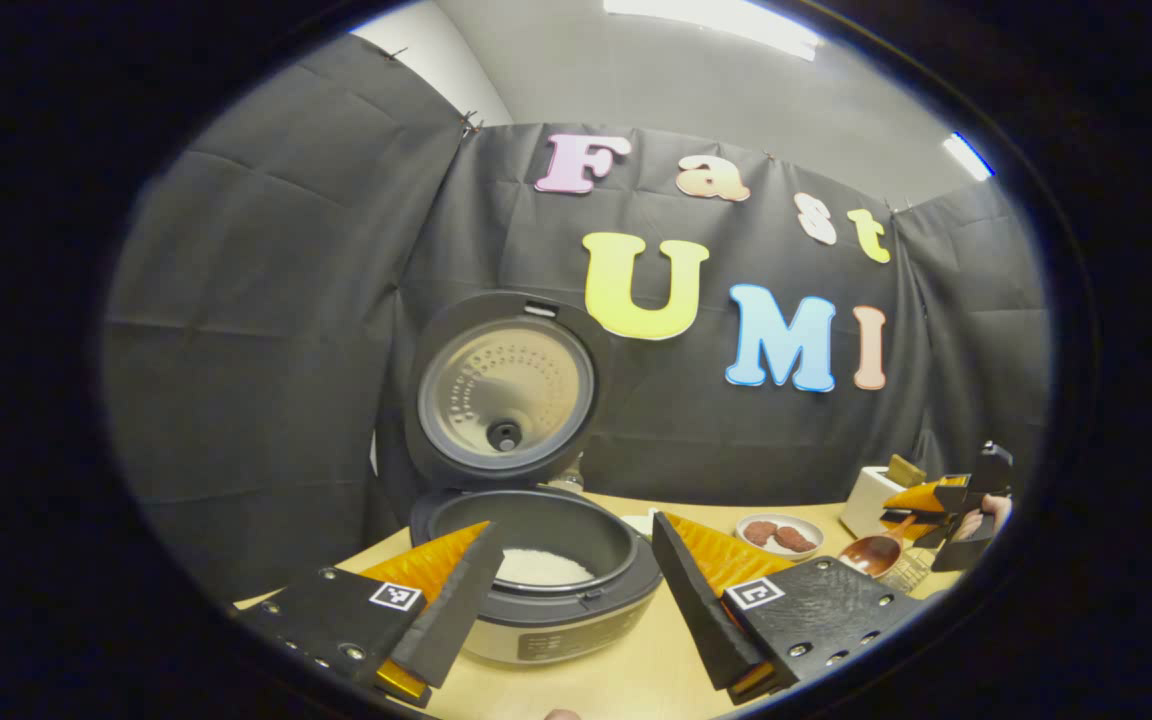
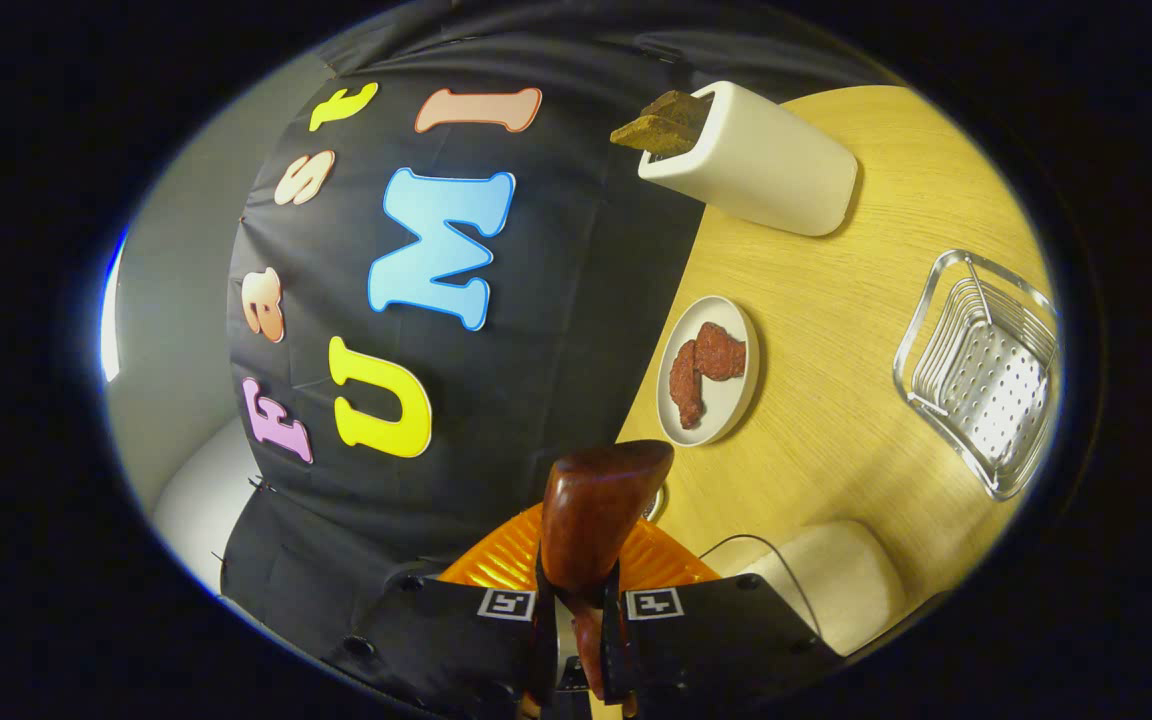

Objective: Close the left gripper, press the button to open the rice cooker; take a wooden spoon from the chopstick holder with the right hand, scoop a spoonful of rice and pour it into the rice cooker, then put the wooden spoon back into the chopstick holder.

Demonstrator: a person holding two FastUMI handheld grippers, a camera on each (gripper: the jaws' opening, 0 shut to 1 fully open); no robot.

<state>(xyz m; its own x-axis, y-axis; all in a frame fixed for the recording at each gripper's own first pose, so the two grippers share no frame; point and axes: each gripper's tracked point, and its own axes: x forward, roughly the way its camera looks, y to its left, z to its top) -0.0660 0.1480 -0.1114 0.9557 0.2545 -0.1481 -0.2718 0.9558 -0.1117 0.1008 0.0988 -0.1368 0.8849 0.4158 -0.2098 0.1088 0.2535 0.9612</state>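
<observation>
On the wooden table [image 1: 626, 680] right in front of my left gripper [image 1: 571, 590], the rice cooker [image 1: 536, 560] is sitting with its lid [image 1: 504, 392] standing wide open, and I'm seeing white rice [image 1: 541, 568] lying in the bottom of the pot. That gripper's fingers are spread well apart, hanging either side of the cooker's rim and not touching anything. Further right in the left gripper view I'm catching my right gripper [image 1: 921, 520] holding the wooden spoon [image 1: 871, 553] low over the table, near the small plate [image 1: 781, 535] with two reddish-brown pieces on it, and the white chopstick holder [image 1: 871, 498] is standing just behind it. In the right gripper view the picture is rolled on its side, and my right gripper [image 2: 576, 625] is clamped on the wooden spoon [image 2: 591, 510], both fingers pressing on the handle with the bowl sticking out ahead. Beyond it I'm looking at the plate [image 2: 708, 370], the chopstick holder [image 2: 751, 160] with something brown poking out of its top, and a metal wire basket [image 2: 981, 370] sitting well apart from them on the table [image 2: 836, 320].
</observation>
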